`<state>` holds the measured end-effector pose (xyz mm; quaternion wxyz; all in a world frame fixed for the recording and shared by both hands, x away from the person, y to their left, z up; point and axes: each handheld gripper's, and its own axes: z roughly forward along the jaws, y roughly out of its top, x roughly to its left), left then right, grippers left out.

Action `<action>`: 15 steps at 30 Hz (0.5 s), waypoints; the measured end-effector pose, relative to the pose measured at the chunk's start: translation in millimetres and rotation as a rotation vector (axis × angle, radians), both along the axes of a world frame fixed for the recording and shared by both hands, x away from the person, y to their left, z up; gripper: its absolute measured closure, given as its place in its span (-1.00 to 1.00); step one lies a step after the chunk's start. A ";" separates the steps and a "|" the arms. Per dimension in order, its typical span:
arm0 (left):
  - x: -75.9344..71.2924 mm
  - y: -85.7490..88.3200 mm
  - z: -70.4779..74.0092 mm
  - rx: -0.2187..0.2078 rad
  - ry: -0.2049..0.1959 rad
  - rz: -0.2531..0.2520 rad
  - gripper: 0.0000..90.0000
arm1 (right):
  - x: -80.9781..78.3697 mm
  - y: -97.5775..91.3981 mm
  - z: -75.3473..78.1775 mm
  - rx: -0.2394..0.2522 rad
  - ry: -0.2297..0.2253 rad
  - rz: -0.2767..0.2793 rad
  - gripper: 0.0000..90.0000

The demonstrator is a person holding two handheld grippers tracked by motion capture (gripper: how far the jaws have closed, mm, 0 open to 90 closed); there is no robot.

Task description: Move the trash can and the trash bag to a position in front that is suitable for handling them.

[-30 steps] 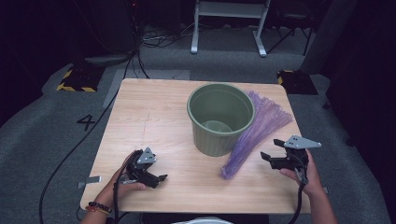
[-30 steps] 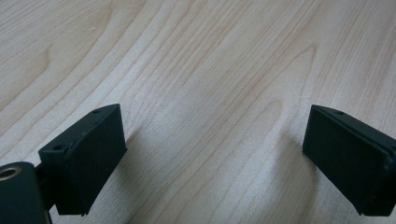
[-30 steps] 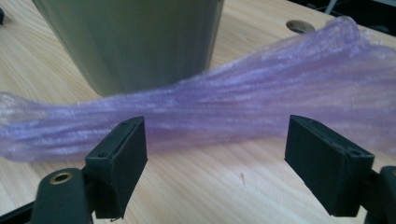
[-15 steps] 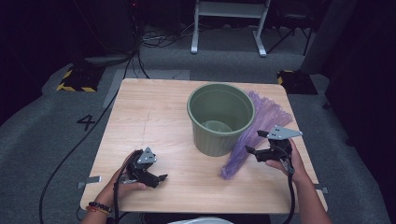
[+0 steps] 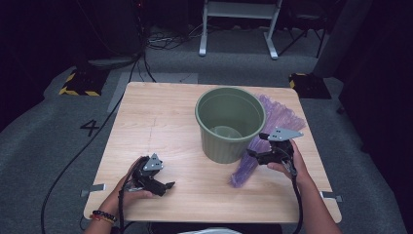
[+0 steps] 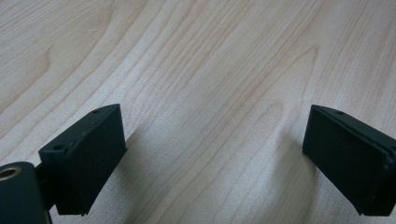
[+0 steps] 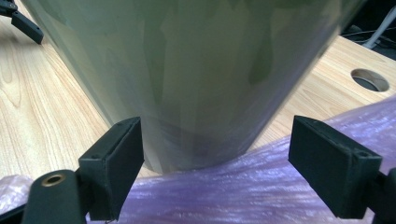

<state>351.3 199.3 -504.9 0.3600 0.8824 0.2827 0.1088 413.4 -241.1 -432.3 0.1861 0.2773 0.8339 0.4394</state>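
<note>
My left tongs [image 5: 164, 186] rest wide and empty on the worktop [image 5: 160, 122] | green bucket [image 5: 230, 124] mid-worktop | my right tongs [image 5: 253, 154], wide, have moved in over the purple bag [image 5: 280, 114] beside it, likely for a grab.

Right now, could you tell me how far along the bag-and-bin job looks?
Nothing looks done: the purple bag lies folded beside the green bin. In hand: the open right gripper hovers over the bag. The left gripper rests open. Grasping and presumably lining remain.
</note>
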 end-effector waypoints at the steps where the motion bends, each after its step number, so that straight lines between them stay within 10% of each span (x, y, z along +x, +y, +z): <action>1: 0.1 0.0 0.0 0.000 0.000 -0.001 -0.88 | 1.1 1.6 -0.2 -0.002 0.008 0.005 -0.60; 15: 2.6 -0.5 0.0 -0.001 0.000 -0.013 -0.87 | 10.2 19.1 -8.2 -0.011 0.036 0.053 -0.67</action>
